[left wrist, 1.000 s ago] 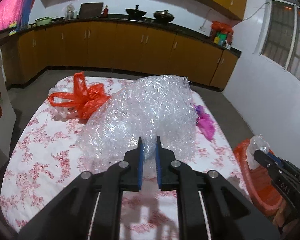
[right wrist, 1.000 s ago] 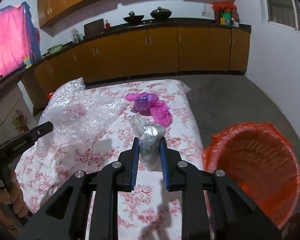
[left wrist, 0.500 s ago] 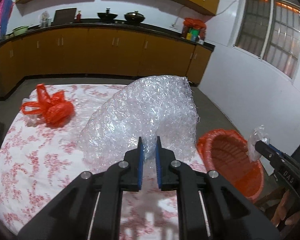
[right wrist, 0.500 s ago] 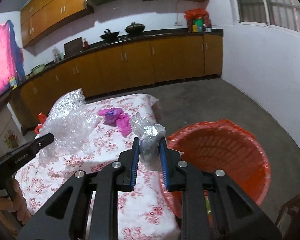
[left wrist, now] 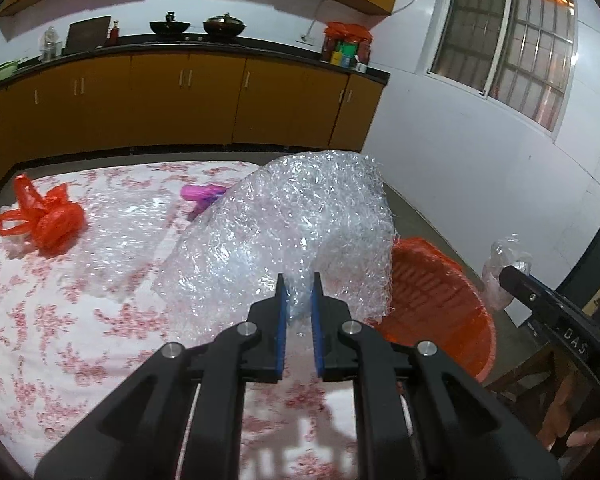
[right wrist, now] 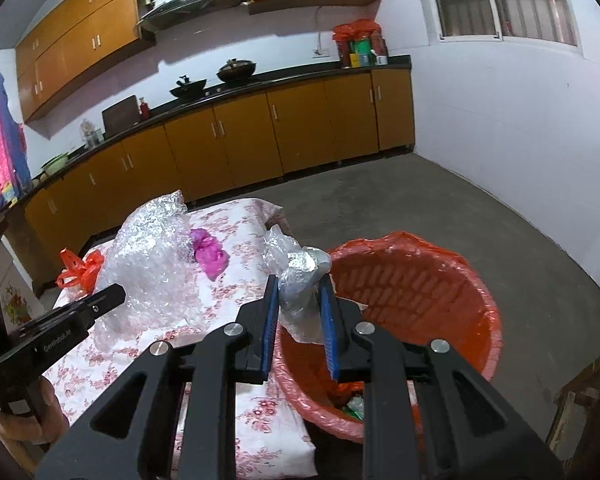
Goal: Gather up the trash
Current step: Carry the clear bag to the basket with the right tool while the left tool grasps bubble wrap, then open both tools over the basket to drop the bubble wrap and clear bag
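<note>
Crinkled trash held in both grippers beside the orange bin

A crumpled bubble wrap sheet [left wrist: 292, 232] is pinched between the nearly closed blue pads of the left gripper [left wrist: 298, 300], raised over the floral tablecloth [left wrist: 60, 320]. A wadded clear plastic bag [right wrist: 296, 276] is clamped in the right gripper [right wrist: 298, 300], angled downward at the ribbed, bag-lined orange bin [right wrist: 440, 280]. The bin's contents are hard to make out.

Both grippers have swung toward the orange bin [right wrist: 452, 280], the left gripper [left wrist: 299, 304] lifting the bubble wrap [left wrist: 300, 224] off the table [left wrist: 60, 320], the right gripper [right wrist: 299, 304] carrying its crumpled clear bag [right wrist: 296, 276] over the bin's rim.
</note>
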Motion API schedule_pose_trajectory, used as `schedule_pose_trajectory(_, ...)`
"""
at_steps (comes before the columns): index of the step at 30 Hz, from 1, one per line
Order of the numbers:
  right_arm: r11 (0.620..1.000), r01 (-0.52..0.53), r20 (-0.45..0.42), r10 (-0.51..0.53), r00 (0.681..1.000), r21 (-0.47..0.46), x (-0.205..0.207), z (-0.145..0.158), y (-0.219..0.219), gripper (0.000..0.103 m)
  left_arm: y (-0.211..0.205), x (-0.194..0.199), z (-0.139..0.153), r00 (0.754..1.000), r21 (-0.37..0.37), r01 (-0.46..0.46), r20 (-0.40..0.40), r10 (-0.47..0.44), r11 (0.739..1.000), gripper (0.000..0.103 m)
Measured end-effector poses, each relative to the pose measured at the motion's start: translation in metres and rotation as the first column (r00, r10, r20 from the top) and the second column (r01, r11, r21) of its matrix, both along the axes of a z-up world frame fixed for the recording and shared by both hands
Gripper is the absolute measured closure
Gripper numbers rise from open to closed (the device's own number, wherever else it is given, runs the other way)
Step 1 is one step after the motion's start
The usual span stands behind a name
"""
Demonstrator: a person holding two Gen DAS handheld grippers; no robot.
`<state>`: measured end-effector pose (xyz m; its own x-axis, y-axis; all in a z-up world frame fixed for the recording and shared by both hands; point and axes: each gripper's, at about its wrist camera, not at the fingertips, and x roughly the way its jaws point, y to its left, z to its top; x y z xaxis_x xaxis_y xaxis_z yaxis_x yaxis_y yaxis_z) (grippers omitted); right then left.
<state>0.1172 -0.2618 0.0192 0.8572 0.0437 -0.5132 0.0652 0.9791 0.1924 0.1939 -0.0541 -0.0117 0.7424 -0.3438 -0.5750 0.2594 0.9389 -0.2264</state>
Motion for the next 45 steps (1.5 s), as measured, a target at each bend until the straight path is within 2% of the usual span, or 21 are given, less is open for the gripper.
schedule_pose_trajectory(14,0.987,0.147,0.013,-0.148,0.989,0.058,-0.010,-0.004,-0.053,0.082,-0.057,0.016,-0.008,0.991,-0.037,0.133,-0.027,-0.134,0.990,0.091)
schedule_pose_trajectory(31,0.963,0.230,-0.004,-0.232,0.973,0.138,-0.004,-0.017,-0.091,0.082,-0.137,0.041,-0.045,0.956,-0.052,0.258,-0.127,-0.263,0.965,0.091)
schedule_pose_trajectory(34,0.960,0.235,-0.007,-0.236,0.972,0.150,-0.001,-0.018,-0.092,0.082,-0.144,0.046,-0.050,0.950,-0.062,0.270,-0.145,-0.277,0.961,0.089)
schedule_pose_trajectory(36,0.960,0.234,-0.010,-0.235,0.972,0.156,0.000,-0.020,-0.093,0.081,-0.147,0.049,-0.053,0.949,-0.064,0.270,-0.153,-0.277,0.961,0.084)
schedule_pose_trajectory(39,0.959,0.236,-0.020,-0.236,0.972,0.160,0.003,-0.024,-0.096,0.073,-0.147,0.052,-0.058,0.944,-0.072,0.275,-0.167,-0.283,0.959,0.071)
schedule_pose_trajectory(42,0.956,0.243,-0.024,-0.243,0.970,0.166,0.002,-0.026,-0.096,0.055,-0.142,0.054,-0.062,0.945,-0.059,0.270,-0.173,-0.276,0.961,0.067)
schedule_pose_trajectory(45,0.954,0.259,-0.025,-0.258,0.966,0.150,0.001,-0.028,-0.098,0.051,-0.128,0.054,-0.065,0.956,-0.035,0.236,-0.171,-0.238,0.971,0.060)
